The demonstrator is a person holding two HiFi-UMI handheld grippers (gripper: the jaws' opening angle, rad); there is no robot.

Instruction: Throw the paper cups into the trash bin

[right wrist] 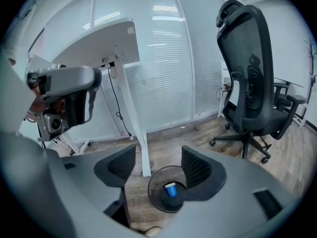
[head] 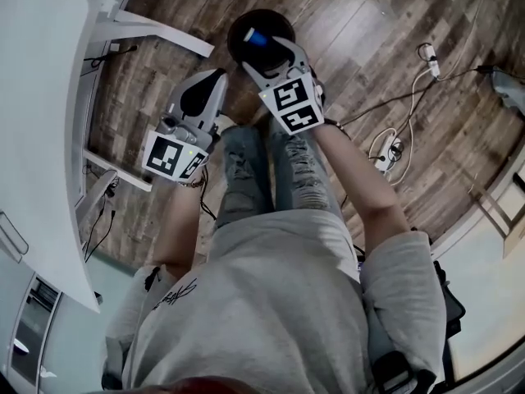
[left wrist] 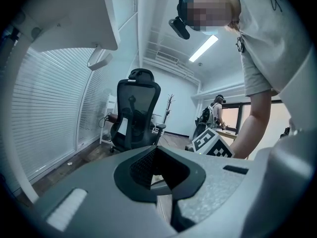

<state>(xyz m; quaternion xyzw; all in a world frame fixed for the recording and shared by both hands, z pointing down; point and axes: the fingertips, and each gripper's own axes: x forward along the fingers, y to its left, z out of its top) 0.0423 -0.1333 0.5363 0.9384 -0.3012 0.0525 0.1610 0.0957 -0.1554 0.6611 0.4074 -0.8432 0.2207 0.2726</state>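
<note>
The left gripper (head: 212, 82) hangs just beside the white desk's (head: 41, 97) edge, its fingers pressed together on nothing. The right gripper (right wrist: 158, 166) hovers above the black trash bin (right wrist: 151, 196) on the wood floor (right wrist: 198, 133), fingers spread and empty. A blue paper cup (right wrist: 170, 189) sits inside the bin.

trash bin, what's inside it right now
One blue paper cup sits in the trash bin. The right hand-held gripper, jaws apart and empty, covers the bin's right side in its own view, so anything lying there cannot be seen.
</note>
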